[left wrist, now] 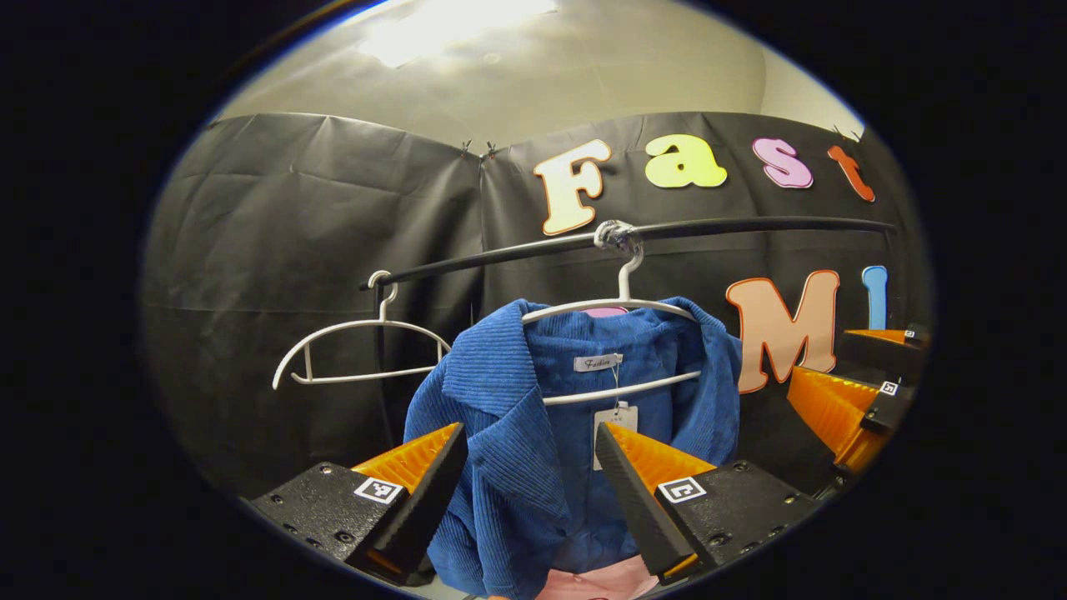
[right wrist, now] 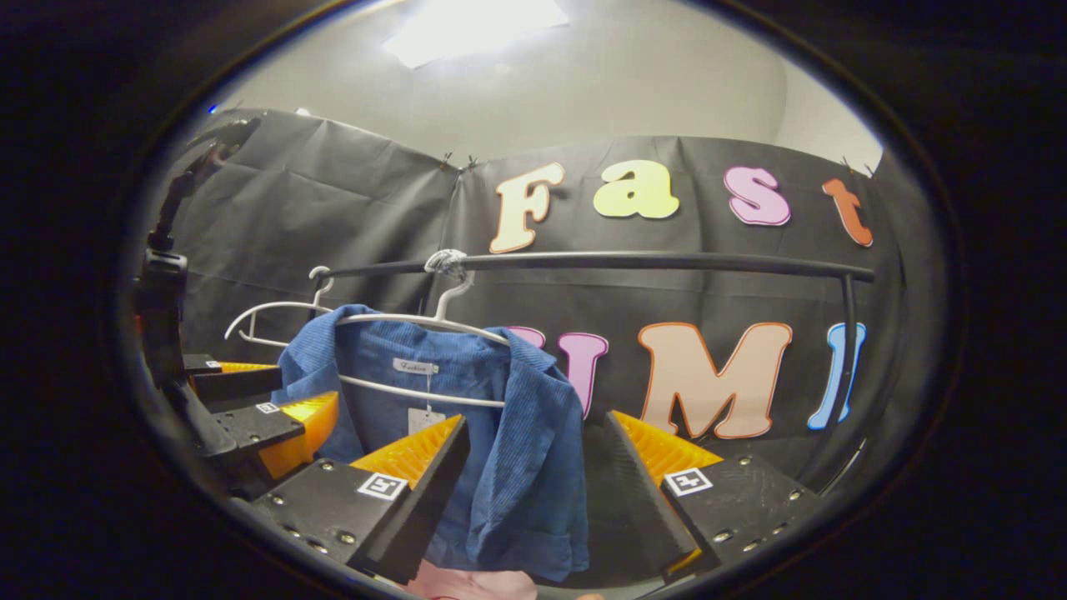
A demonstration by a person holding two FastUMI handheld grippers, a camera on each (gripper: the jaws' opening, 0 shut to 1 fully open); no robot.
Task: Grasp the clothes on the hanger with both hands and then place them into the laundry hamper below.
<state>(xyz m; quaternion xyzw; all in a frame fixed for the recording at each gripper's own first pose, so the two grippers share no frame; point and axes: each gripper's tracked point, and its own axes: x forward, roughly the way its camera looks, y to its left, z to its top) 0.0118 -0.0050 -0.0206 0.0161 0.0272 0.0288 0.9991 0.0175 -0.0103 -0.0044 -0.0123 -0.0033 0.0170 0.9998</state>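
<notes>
Hanging on its hanger (left wrist: 621, 310), the blue shirt (left wrist: 517, 467) sits between both grippers' wide-spread fingers (left wrist: 433, 475).

Left gripper (left wrist: 532, 467) and right gripper (right wrist: 533, 458) raised side by side, jaws wide apart.

the blue shirt's (left wrist: 533, 450) neck label (left wrist: 597, 362) seems to read "fashion".
</notes>
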